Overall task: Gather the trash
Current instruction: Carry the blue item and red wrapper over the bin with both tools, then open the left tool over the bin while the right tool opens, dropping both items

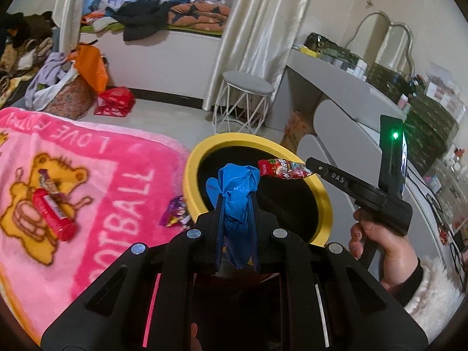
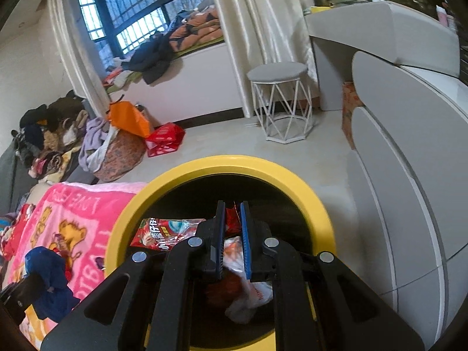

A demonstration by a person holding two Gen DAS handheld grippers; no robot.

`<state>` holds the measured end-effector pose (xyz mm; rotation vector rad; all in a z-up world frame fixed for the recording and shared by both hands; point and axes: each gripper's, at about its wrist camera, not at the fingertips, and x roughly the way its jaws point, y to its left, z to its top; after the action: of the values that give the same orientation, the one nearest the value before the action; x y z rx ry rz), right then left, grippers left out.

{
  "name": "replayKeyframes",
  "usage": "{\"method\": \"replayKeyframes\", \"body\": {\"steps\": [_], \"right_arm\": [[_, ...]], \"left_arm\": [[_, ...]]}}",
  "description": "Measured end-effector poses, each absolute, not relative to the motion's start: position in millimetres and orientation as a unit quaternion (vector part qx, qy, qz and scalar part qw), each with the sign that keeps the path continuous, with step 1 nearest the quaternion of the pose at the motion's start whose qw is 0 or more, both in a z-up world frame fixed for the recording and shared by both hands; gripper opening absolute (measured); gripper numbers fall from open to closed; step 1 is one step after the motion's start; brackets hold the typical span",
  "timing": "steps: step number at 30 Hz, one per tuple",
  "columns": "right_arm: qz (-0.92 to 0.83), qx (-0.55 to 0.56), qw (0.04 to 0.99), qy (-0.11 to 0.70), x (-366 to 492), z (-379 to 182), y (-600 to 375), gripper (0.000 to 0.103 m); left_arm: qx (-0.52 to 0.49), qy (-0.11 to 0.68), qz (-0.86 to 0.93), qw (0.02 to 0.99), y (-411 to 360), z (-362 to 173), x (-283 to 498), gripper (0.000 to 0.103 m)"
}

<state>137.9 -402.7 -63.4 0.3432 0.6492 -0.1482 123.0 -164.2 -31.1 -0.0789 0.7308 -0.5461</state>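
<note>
My left gripper is shut on a crumpled blue glove and holds it over the near rim of the yellow trash bin. My right gripper hangs over the bin, its jaws slightly apart with a red snack wrapper between them. In the left wrist view the wrapper sticks out from the right gripper's tip above the bin. White and red trash lies inside the bin. A red packet and a purple wrapper lie on the pink blanket.
A grey stool stands on the floor beyond the bin. A grey dresser runs along the right. A laundry basket, an orange bag and a red bag sit at the far left by the window seat.
</note>
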Motion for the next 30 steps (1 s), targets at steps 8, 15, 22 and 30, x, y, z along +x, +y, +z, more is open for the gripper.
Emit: {"method": "replayKeyframes", "body": {"steps": [8,15,22,30], "right_arm": [[-0.084,0.187,0.923,0.326,140.6,-76.5,-418.4,0.013],[-0.080,0.227,0.914,0.325,139.0,-81.7,-432.7,0.037],[-0.059,0.227,0.922,0.308,138.3,-73.7,-425.4,0.053],[-0.029,0.212,0.931,0.297,137.5,-63.1,-409.8,0.060]], "left_arm": [[-0.036,0.367,-0.284,0.885,-192.2,-43.7,141.4,0.011],[-0.056,0.378,-0.290,0.878,-202.0,-49.8,161.2,0.047],[-0.063,0.366,-0.273,0.887,-191.6,-48.5,160.3,0.084],[-0.064,0.353,-0.235,0.903,-165.7,-45.6,155.5,0.090]]}}
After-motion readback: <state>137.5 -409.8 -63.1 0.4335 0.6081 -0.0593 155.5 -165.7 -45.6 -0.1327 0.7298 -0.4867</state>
